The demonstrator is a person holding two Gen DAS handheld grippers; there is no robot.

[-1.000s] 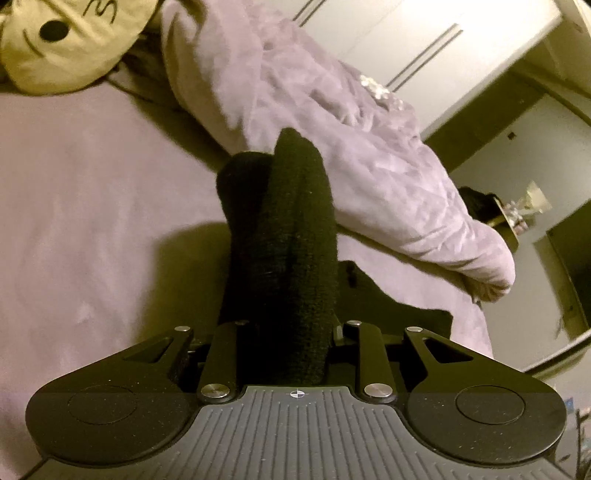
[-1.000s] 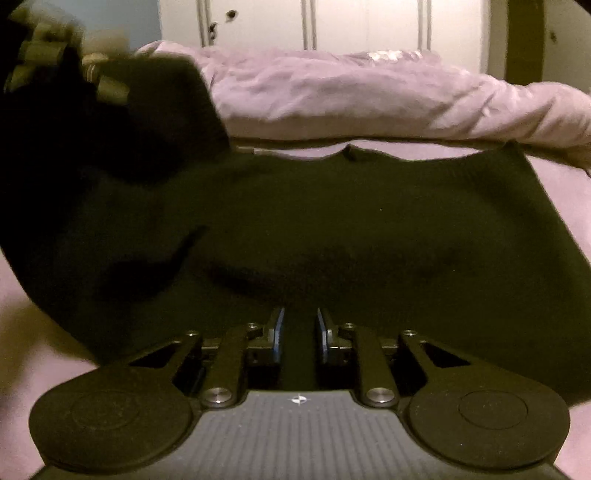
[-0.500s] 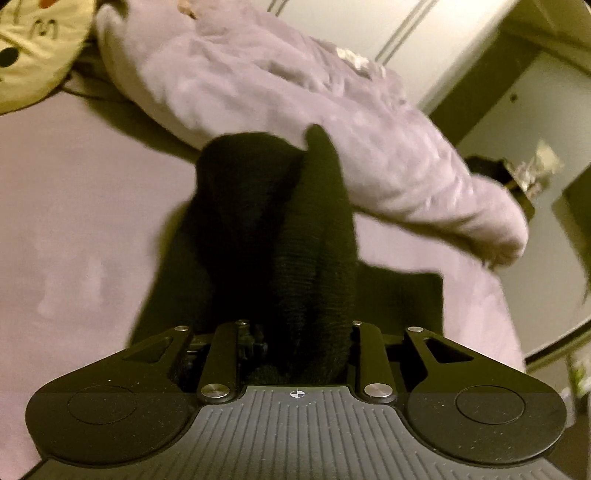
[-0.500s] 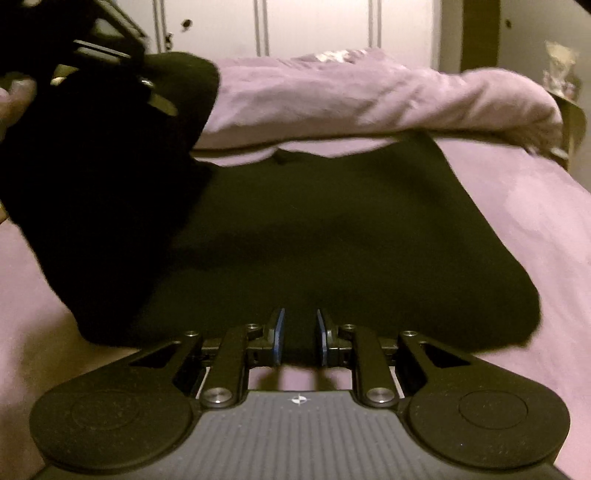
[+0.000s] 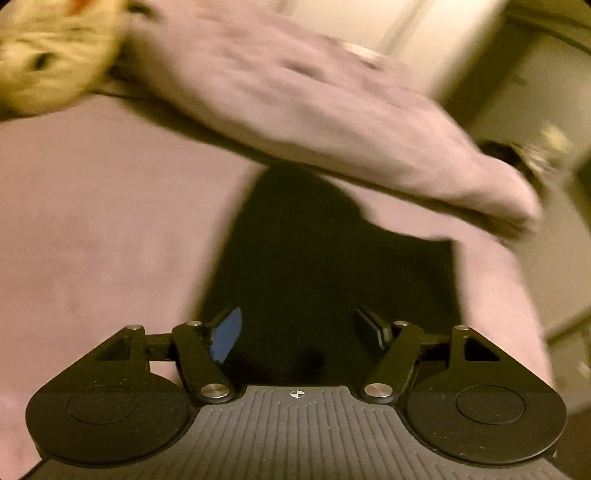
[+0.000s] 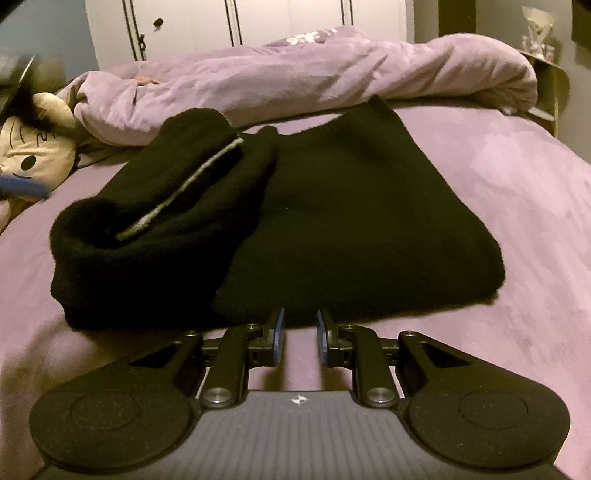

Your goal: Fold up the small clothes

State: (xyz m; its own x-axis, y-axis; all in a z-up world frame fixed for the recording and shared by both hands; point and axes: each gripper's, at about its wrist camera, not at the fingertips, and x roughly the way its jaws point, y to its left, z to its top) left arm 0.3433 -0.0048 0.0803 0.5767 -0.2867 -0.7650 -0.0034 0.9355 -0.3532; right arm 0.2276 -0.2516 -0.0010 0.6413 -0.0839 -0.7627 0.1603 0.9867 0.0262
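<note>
A black knit garment (image 6: 332,206) lies on the purple bed sheet (image 6: 517,221), with its left part folded over in a thick roll that shows a pale seam (image 6: 177,192). My right gripper (image 6: 300,339) is open a little and empty, just short of the garment's near edge. My left gripper (image 5: 297,332) is wide open and empty above the same garment (image 5: 325,266); this view is blurred by motion.
A bunched lilac duvet (image 6: 314,74) lies along the far side of the bed. A cream plush toy (image 6: 33,155) sits at the far left. White wardrobe doors (image 6: 240,22) stand behind. A bedside stand (image 6: 543,55) is at the far right.
My left gripper let go of the black fabric and opened wide; the fold now lies on the garment. My right gripper drew back off the garment's edge.
</note>
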